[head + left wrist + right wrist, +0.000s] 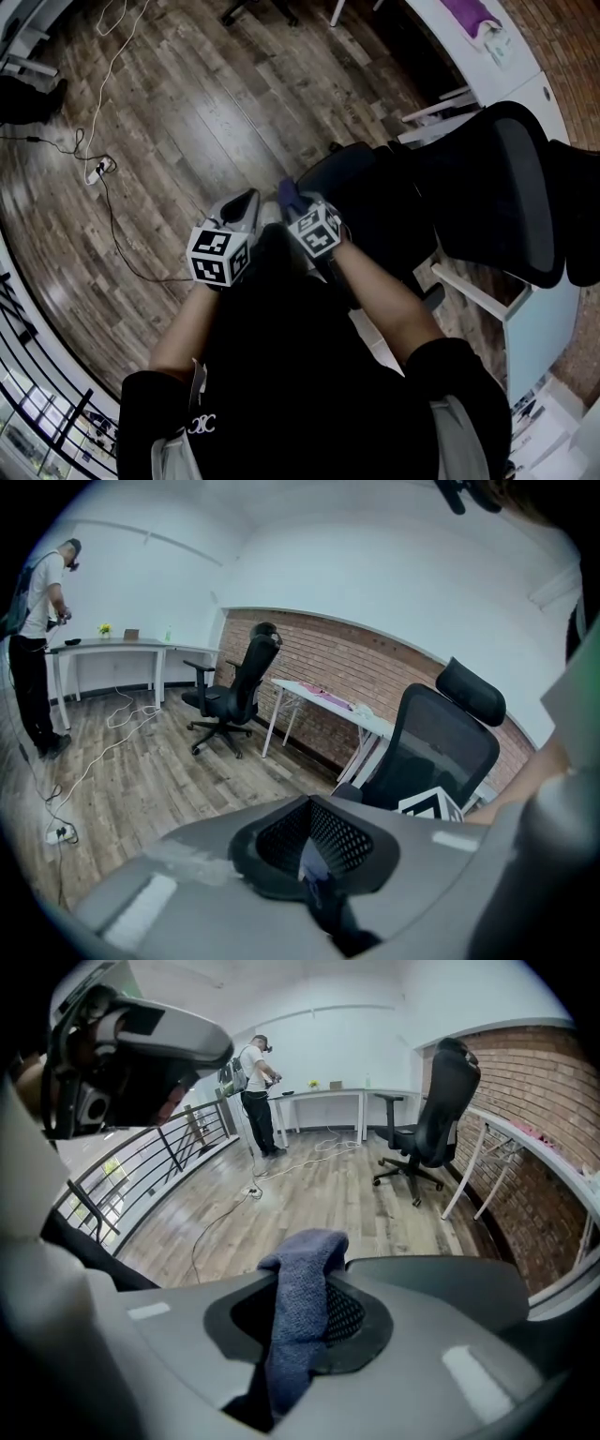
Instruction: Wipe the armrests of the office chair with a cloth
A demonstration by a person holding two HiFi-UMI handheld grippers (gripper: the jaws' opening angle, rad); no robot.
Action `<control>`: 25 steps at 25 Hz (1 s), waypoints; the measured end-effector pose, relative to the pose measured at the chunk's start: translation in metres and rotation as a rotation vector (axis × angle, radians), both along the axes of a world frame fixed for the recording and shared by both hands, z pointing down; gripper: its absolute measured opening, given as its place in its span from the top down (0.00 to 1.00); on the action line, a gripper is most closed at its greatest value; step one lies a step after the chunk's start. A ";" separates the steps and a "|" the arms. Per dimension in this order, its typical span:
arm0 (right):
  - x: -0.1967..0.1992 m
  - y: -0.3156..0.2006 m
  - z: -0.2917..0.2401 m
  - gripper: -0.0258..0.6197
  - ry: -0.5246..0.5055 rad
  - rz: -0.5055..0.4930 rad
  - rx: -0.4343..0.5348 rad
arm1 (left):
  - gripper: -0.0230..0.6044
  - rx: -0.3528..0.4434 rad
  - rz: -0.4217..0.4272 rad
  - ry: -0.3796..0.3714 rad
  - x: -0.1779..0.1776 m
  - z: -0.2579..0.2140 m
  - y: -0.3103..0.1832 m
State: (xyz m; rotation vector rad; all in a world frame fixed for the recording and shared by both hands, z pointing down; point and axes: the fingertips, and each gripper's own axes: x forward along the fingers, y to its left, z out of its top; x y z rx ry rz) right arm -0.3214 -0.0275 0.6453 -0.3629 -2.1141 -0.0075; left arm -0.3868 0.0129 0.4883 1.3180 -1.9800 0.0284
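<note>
Blue cloth (298,1316) pinched in right claw (298,208). Left claw (246,208) pressed together, empty. Chair (506,187) sits ahead-right; near armrest (345,161) lies just past the right claw's tips, so right is closer.

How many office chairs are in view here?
2. One chair stands close in front of the person; the other chair farther off by the brick wall. More may be hidden.

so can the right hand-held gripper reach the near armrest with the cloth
Probably yes: the right hand-held gripper, shut on the cloth, looks close to the armrest, with nothing visible between them.
</note>
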 end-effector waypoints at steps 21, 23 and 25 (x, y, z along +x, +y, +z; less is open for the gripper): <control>0.059 -0.192 0.018 0.85 0.120 0.570 0.056 | 0.95 -0.025 0.016 -0.012 0.015 -0.001 0.006; 0.054 -0.220 0.013 0.85 0.104 0.640 0.068 | 0.95 -0.031 0.019 -0.012 0.014 -0.001 0.008; 0.050 -0.242 0.009 0.85 0.091 0.691 0.074 | 0.95 -0.036 0.018 -0.013 0.012 0.000 0.009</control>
